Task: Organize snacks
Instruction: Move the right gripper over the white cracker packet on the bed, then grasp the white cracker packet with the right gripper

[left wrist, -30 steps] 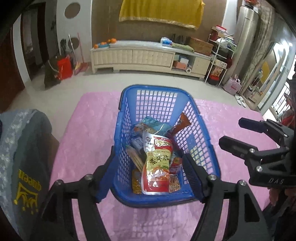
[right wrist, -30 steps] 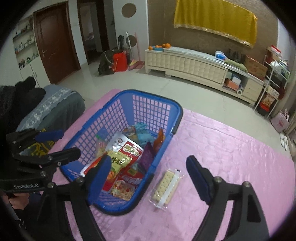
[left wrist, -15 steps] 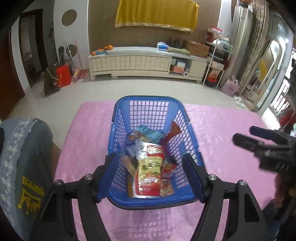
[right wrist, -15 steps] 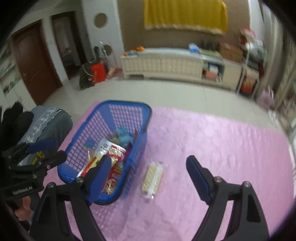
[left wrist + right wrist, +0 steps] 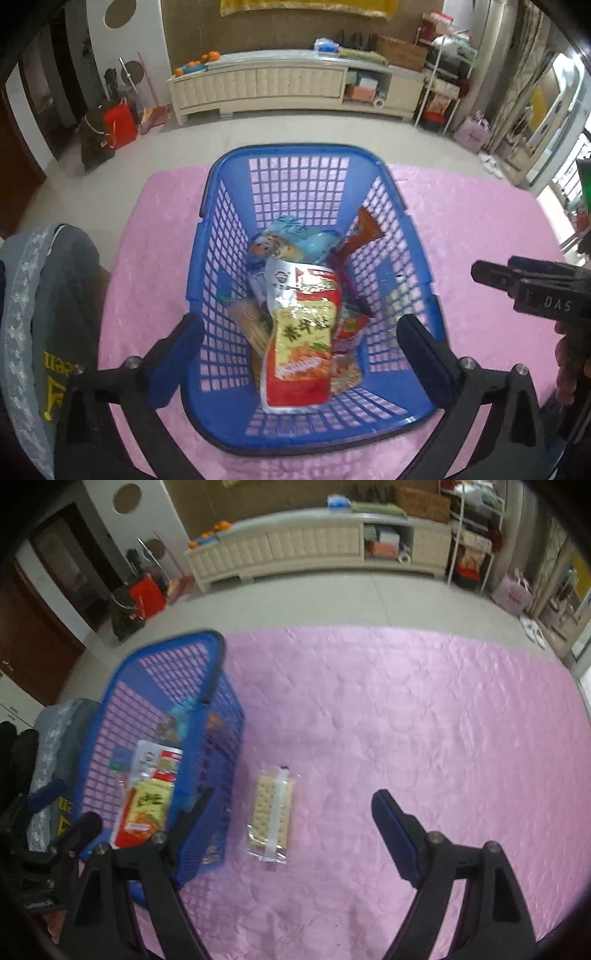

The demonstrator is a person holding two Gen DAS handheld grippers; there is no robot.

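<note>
A blue plastic basket (image 5: 295, 152) stands on the pink cloth and holds several snack packs, with a red and yellow pack (image 5: 300, 332) on top. My left gripper (image 5: 299, 354) hangs over the basket's near end. Its jaws are opening, they straddle the basket's width, and the pads touch nothing. In the right wrist view a clear packet of crackers (image 5: 271, 812) lies flat on the cloth just right of the basket (image 5: 162, 686). My right gripper (image 5: 291, 823) is open above that packet, apart from it, and its left finger is near the basket wall.
The pink cloth (image 5: 406, 720) stretches bare to the right of the crackers. A grey covered seat (image 5: 33, 314) sits left of the basket. A hand (image 5: 567, 369) holds the right gripper (image 5: 484, 273) at the right edge. A cream cabinet (image 5: 288, 85) stands across the floor.
The left jaws have spread wider and the left view has drawn closer to the basket. The right gripper has swung right, off the basket, and rolled to sit over the cracker packet.
</note>
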